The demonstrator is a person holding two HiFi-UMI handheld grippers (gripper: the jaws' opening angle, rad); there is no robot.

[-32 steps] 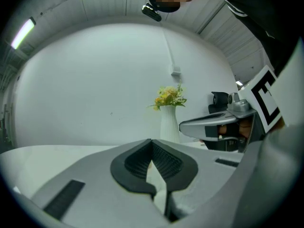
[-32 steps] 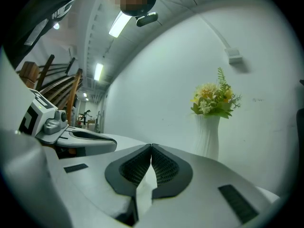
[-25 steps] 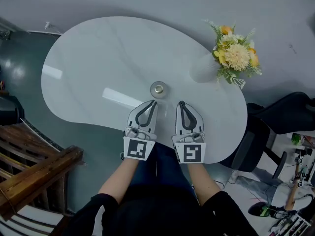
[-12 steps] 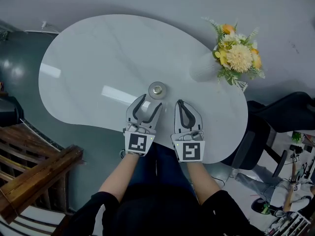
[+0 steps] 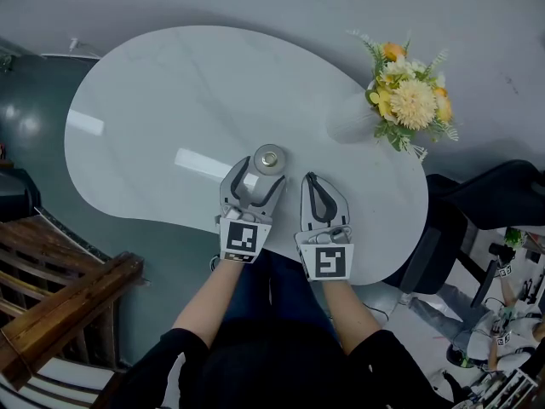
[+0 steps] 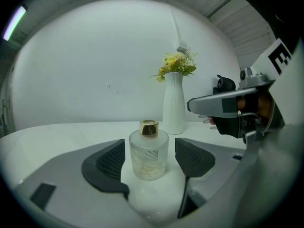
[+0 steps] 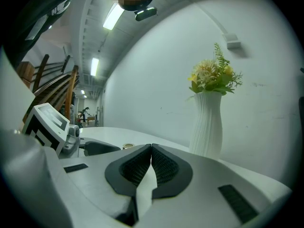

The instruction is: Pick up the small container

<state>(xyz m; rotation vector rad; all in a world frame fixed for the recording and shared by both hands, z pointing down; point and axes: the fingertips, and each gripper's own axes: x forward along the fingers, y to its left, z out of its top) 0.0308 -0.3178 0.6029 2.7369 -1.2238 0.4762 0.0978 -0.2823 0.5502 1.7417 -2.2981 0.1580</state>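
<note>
On the white table [image 5: 162, 100], left of the vase [image 5: 351, 119] and nearer the person than it, stands the small container [image 6: 149, 151]: a frosted glass bottle w/ a gold cap, upright, pale bits at the bottom inside. Round it sits the left gripper [image 5: 260, 174]; its jaws are opening w/ the container btwn them, and both dark pads [image 6: 111, 163] are clear of the glass, a gap on each side. Seen along those jaws, the vase rises behind the container and just to its right, well apart from it. Btwn the container and the vase, but closer to the table's near edge, lies the right gripper [image 5: 313, 180], just beside the left one; its jaws are closed pad to pad w/ nothing btwn them. Can't tell if it touches the tabletop. The vase itself is white and ribbed, holding yellow and white flowers [image 5: 410, 100] at the table's right end. Right of the vase, off the table, is a dark chair [image 5: 498, 196]. Far left of the vase, also off the table, runs a wooden railing [image 5: 64, 305] over a dark grey-green floor.
</note>
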